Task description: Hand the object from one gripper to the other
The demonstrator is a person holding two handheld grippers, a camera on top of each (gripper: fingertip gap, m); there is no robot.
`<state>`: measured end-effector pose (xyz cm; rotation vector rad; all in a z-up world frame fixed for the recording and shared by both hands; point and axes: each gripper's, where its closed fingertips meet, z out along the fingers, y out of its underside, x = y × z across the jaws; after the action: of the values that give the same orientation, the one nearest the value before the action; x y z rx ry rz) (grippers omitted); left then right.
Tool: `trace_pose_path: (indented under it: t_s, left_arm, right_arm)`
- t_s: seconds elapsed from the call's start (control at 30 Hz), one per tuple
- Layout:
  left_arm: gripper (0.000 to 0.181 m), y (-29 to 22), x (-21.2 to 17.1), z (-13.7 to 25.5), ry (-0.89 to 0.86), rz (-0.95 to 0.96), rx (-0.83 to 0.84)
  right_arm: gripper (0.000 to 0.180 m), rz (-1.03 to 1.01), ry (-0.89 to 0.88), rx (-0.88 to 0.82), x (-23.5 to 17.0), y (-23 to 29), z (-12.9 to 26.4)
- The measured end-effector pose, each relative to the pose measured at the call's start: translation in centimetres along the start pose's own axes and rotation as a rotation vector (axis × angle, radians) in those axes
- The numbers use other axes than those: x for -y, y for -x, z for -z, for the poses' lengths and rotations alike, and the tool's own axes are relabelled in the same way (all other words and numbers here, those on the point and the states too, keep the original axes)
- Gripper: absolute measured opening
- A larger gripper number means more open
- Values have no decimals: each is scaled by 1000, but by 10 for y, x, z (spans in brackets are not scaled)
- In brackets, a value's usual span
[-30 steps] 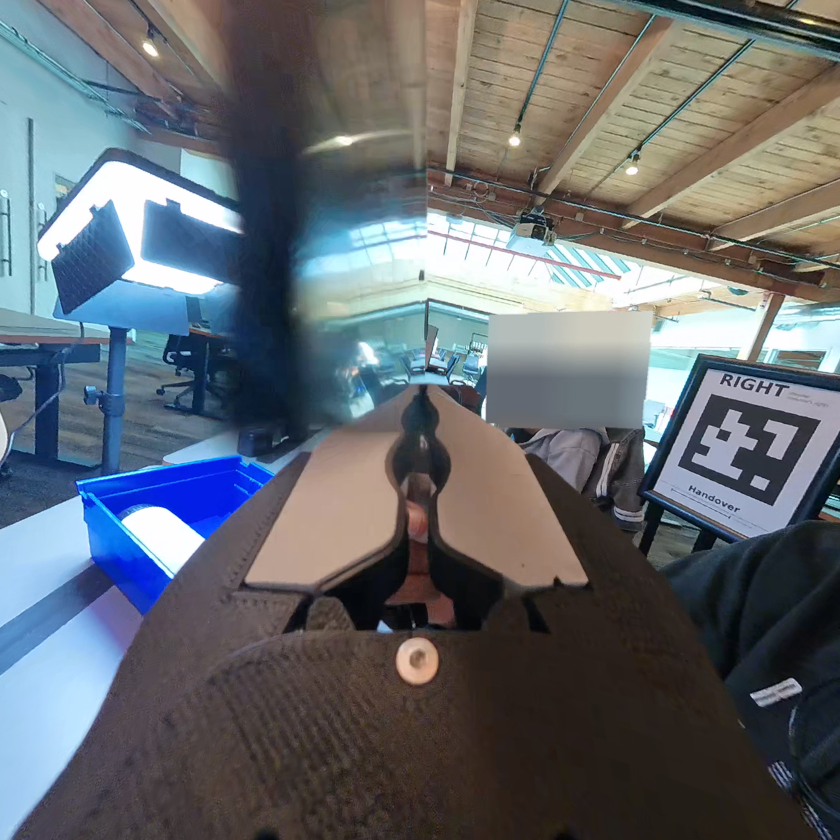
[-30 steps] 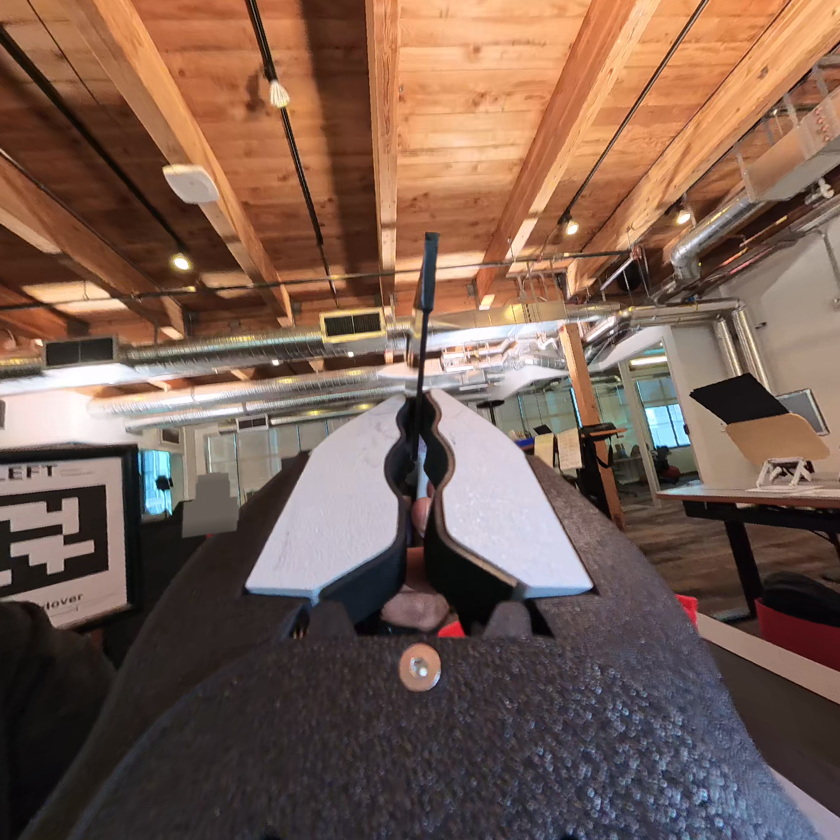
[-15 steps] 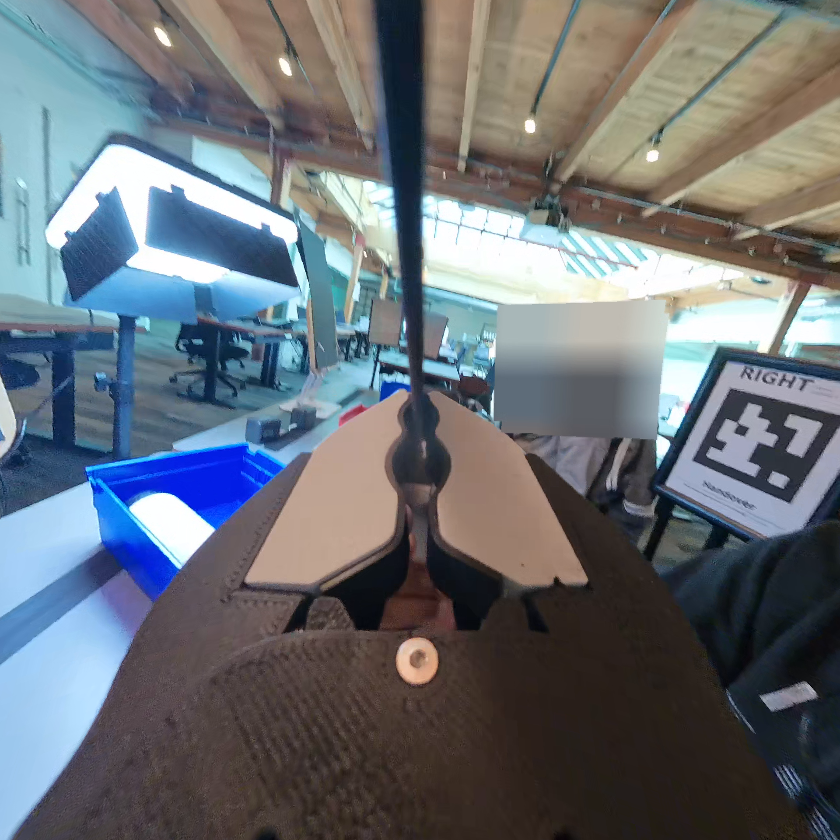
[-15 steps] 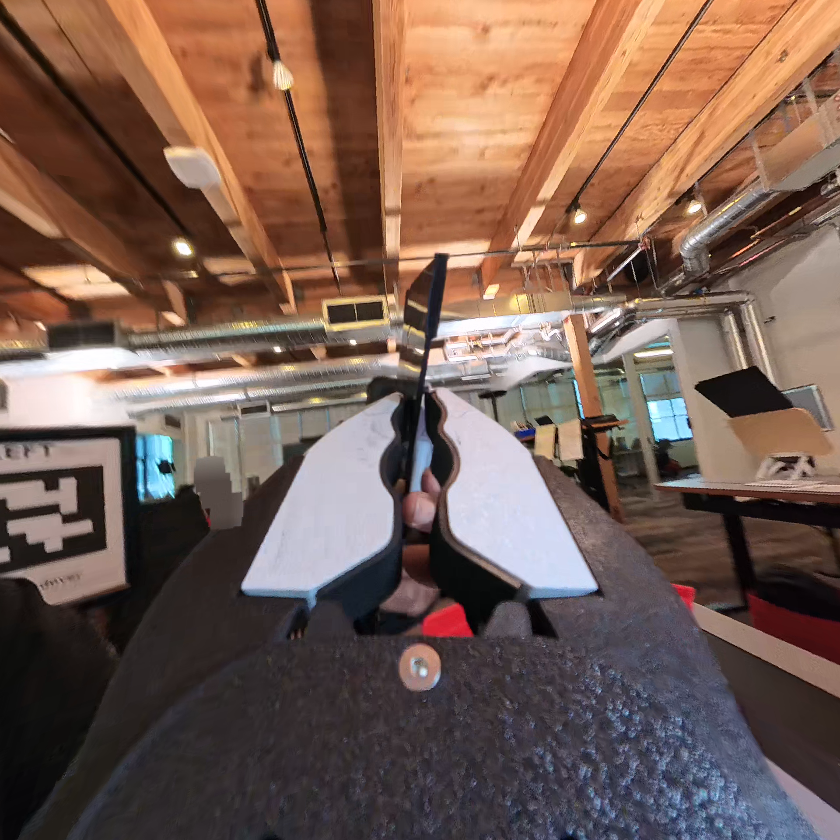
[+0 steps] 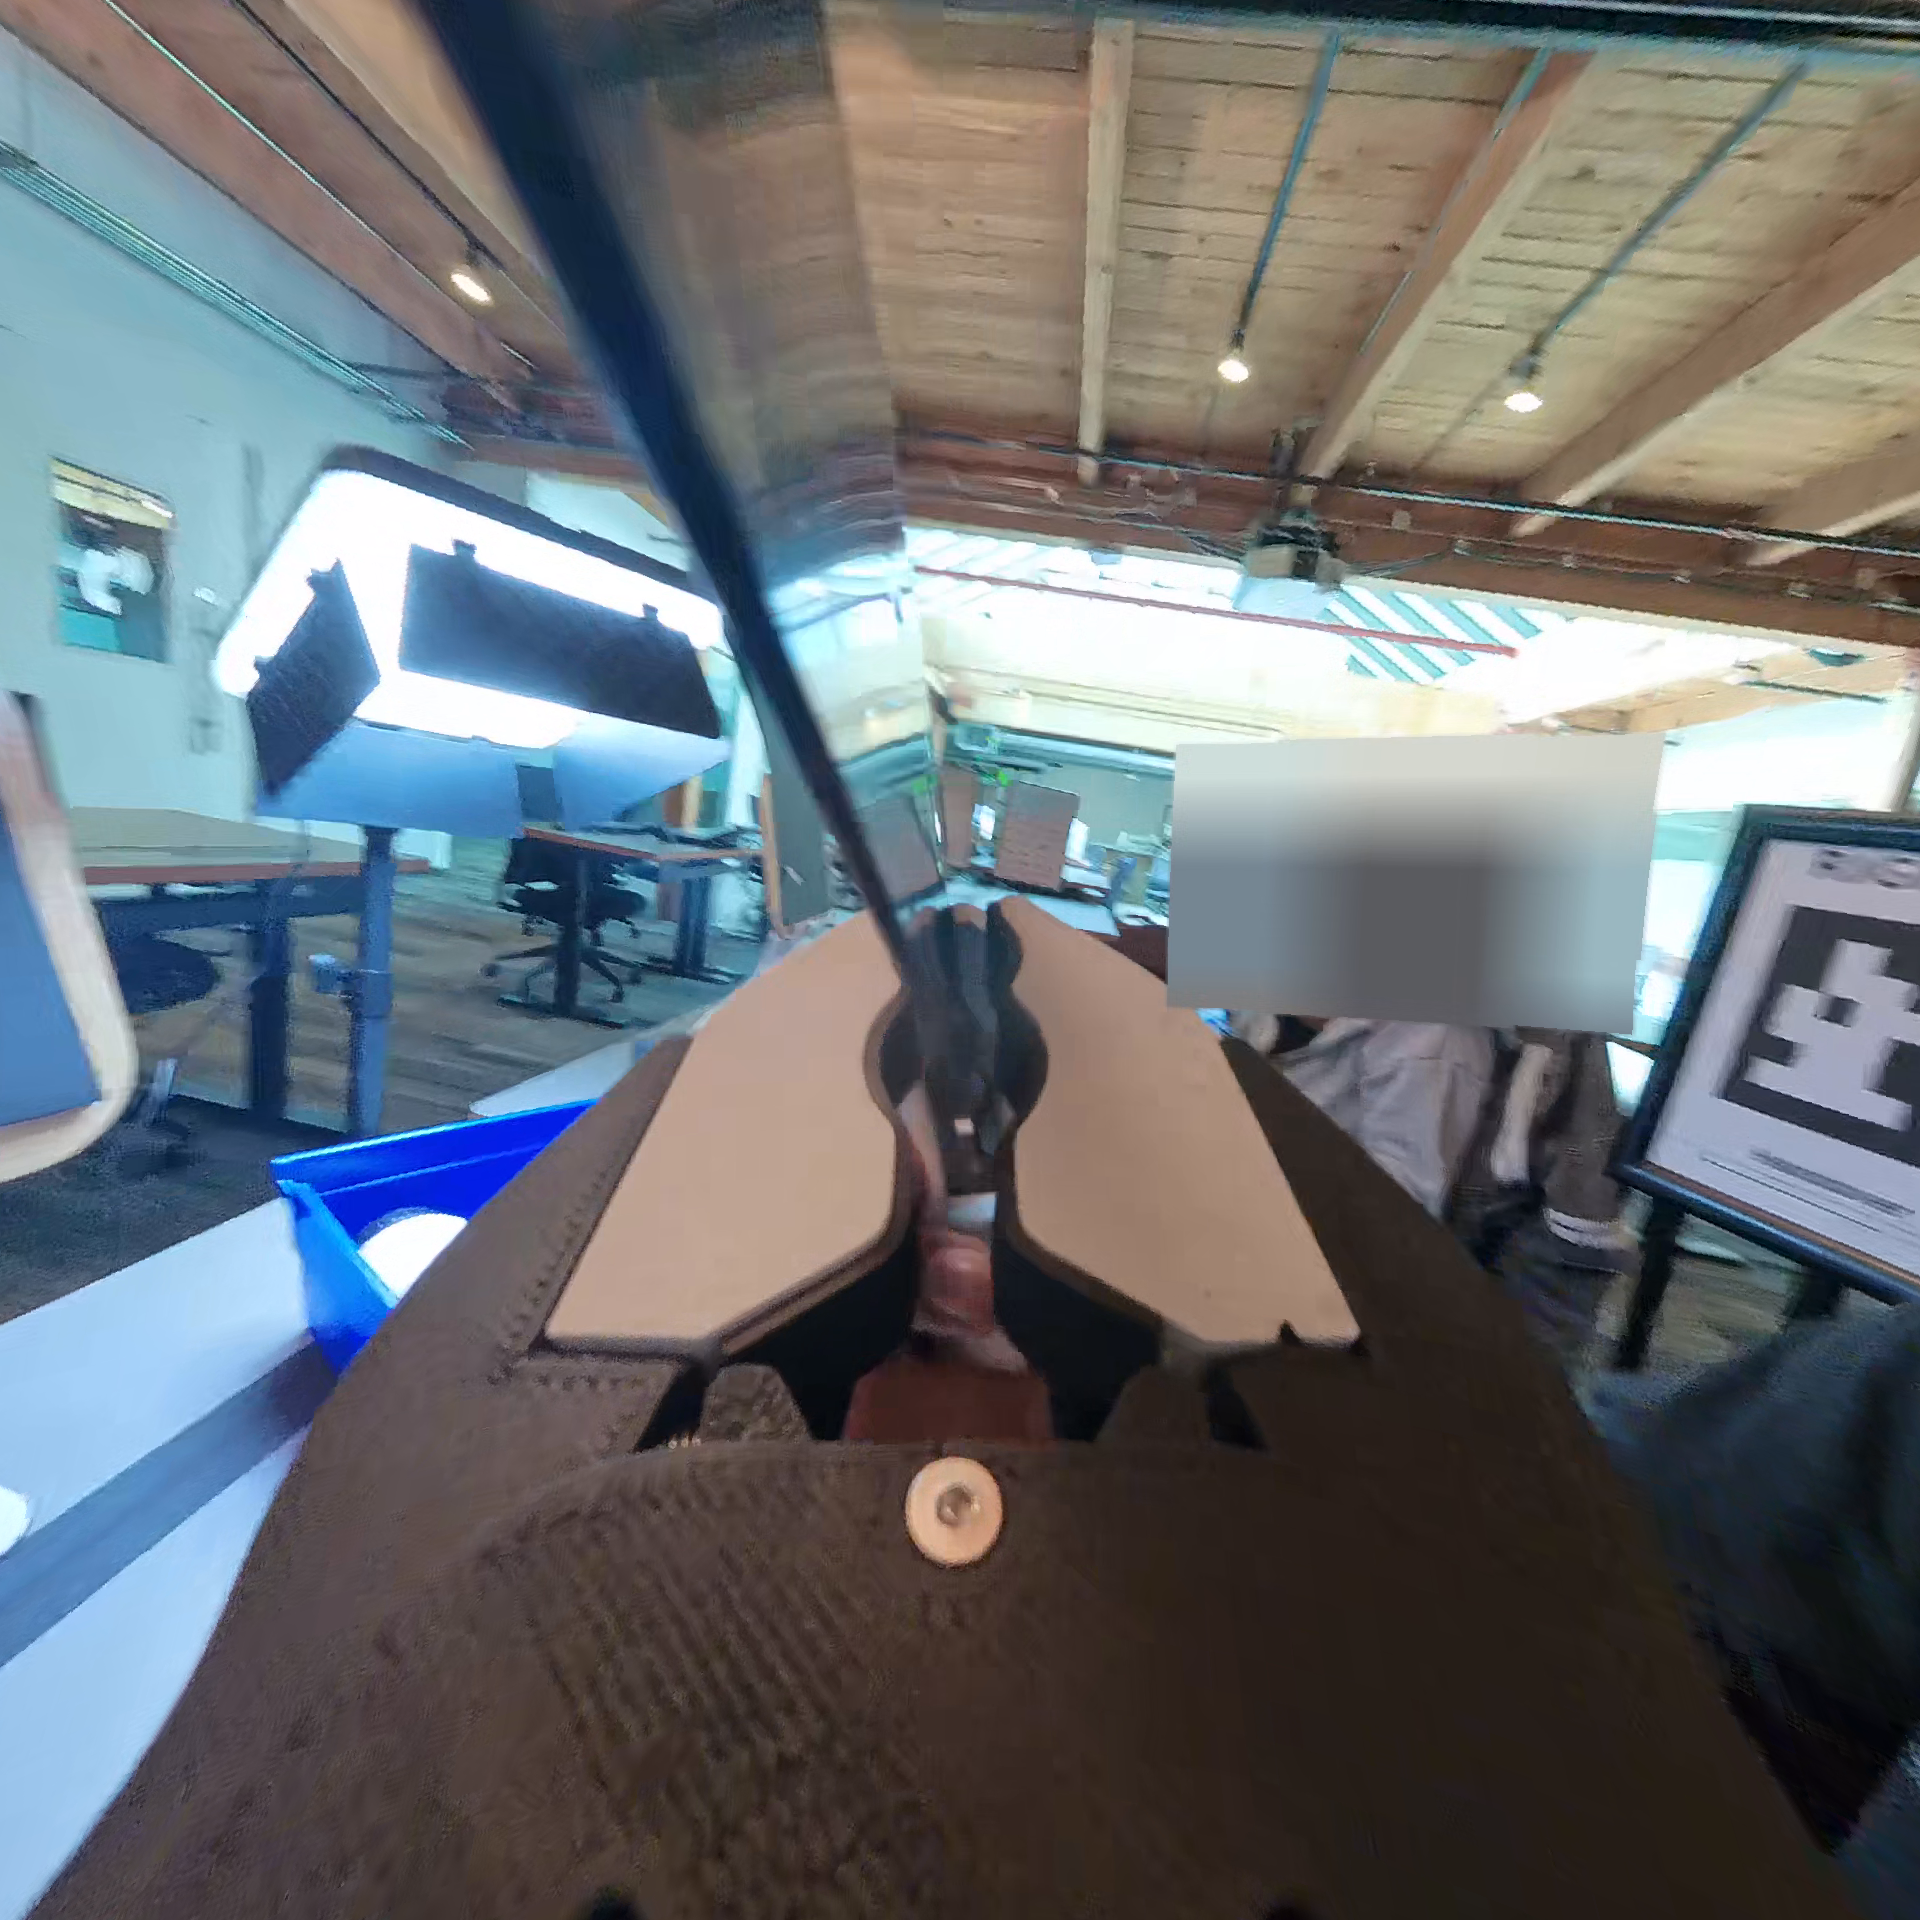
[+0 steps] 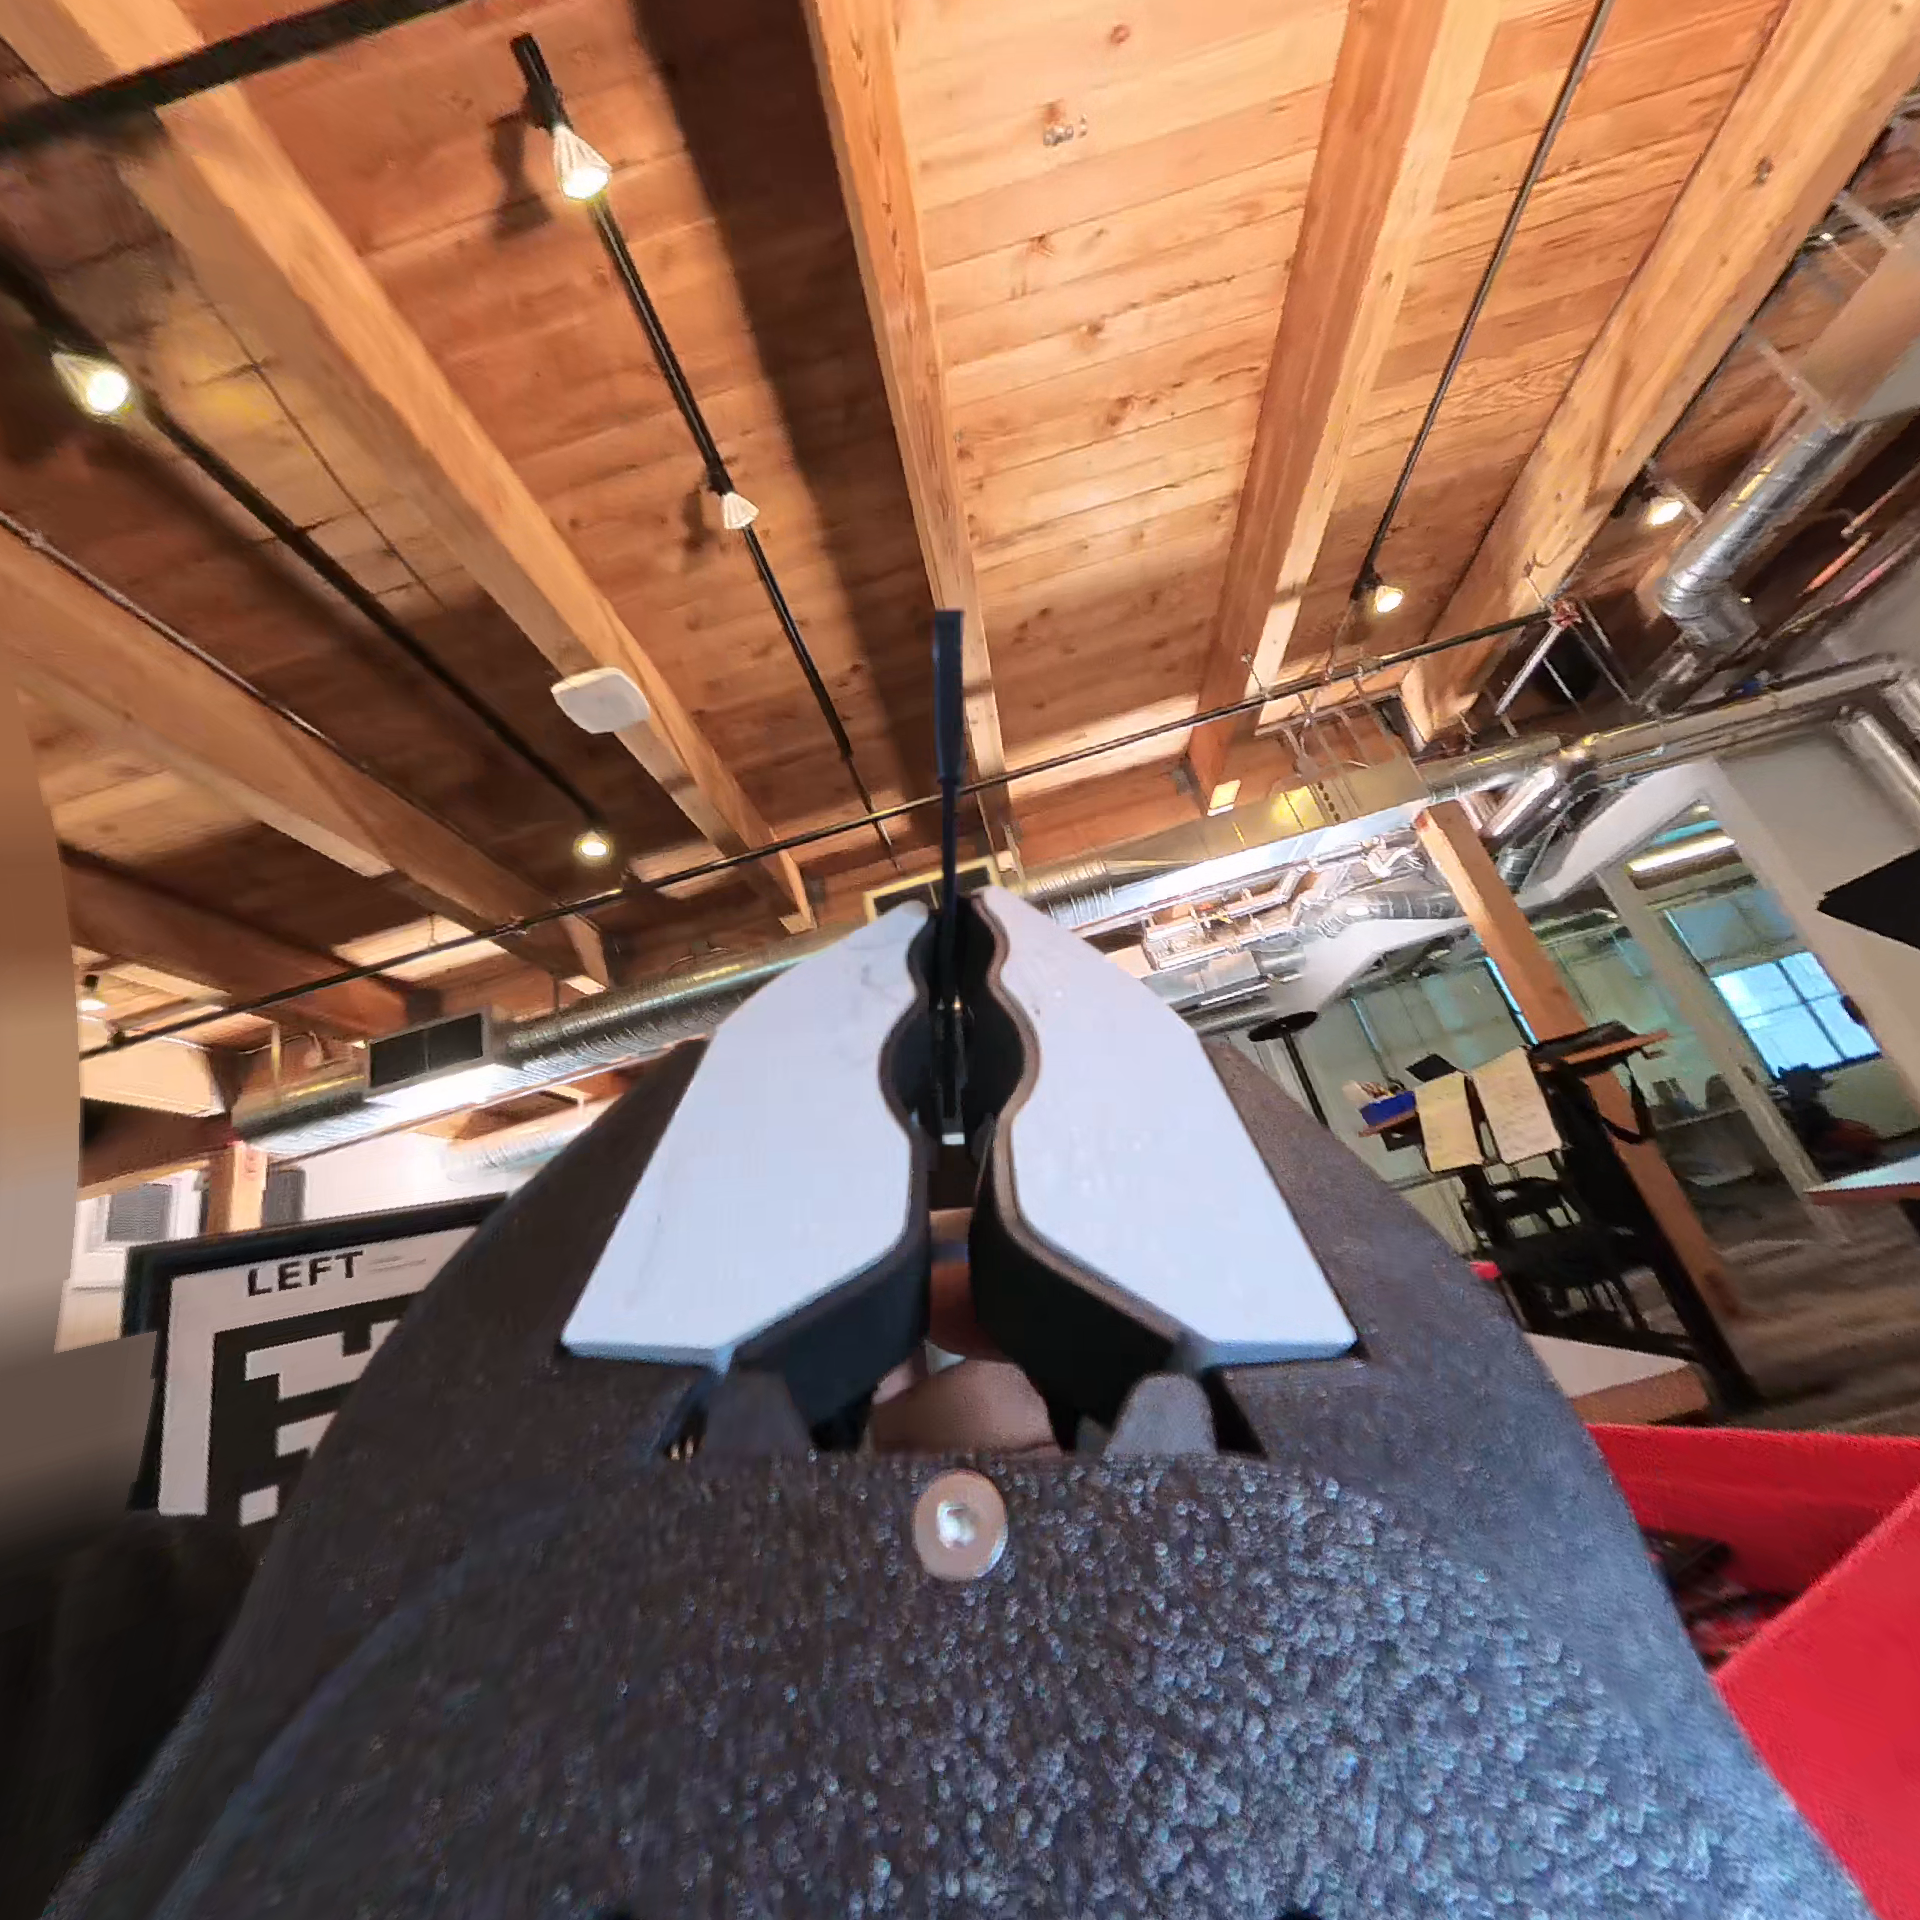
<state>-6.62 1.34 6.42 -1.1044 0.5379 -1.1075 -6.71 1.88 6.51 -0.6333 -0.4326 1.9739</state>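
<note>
In the left wrist view my left gripper (image 5: 964, 914) is shut on a thin, flat, dark glossy sheet (image 5: 665, 364). I see it almost edge-on. It leans from the fingertips up to the top left and out of frame, and its face mirrors the room. In the right wrist view my right gripper (image 6: 953, 899) points at the ceiling and is shut on a thin black strip (image 6: 948, 727) that stands straight up from its fingertips. Neither view shows the other gripper, and I cannot tell whether sheet and strip are one object.
A blue bin (image 5: 416, 1174) holding a white roll (image 5: 410, 1242) stands on the white table (image 5: 125, 1382) at the left. A lit light panel (image 5: 468, 644) stands behind it. A framed marker sign (image 5: 1808, 1039) and a seated person (image 5: 1403, 1122) are at the right. A red bin (image 6: 1745, 1496) is at the right gripper's lower right. Less than 4 cm separates the two grippers' tips.
In the left view the sheet has swung from upright to leaning left, and the camera has turned. The right gripper has tilted further up toward the ceiling, still shut on the strip.
</note>
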Motion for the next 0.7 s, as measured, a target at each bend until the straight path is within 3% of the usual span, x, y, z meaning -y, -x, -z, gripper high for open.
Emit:
trace_pose_path:
  t_s: [0.03,0.17,0.33,0.47,0.57,0.7]
  left_arm:
    - [2,3,0,0,-9,-12,19]
    - [1,5,1,8,79,36,-16]
    - [2,-2,0,22,251,8,-50]
    - [2,-4,-3,27,313,-27,-53]
    - [2,-5,4,25,252,-32,-68]
    - [11,-8,19,18,71,-33,-74]
  right_arm:
    - [2,-2,-2,-5,-1,-1,0]
    - [3,102,138,-30,-9,-3,-3]
    - [16,244,278,-23,-6,2,-3]
    - [3,243,315,16,-6,7,-2]
    - [2,201,248,26,-4,10,-4]
    - [2,6,31,74,9,9,1]
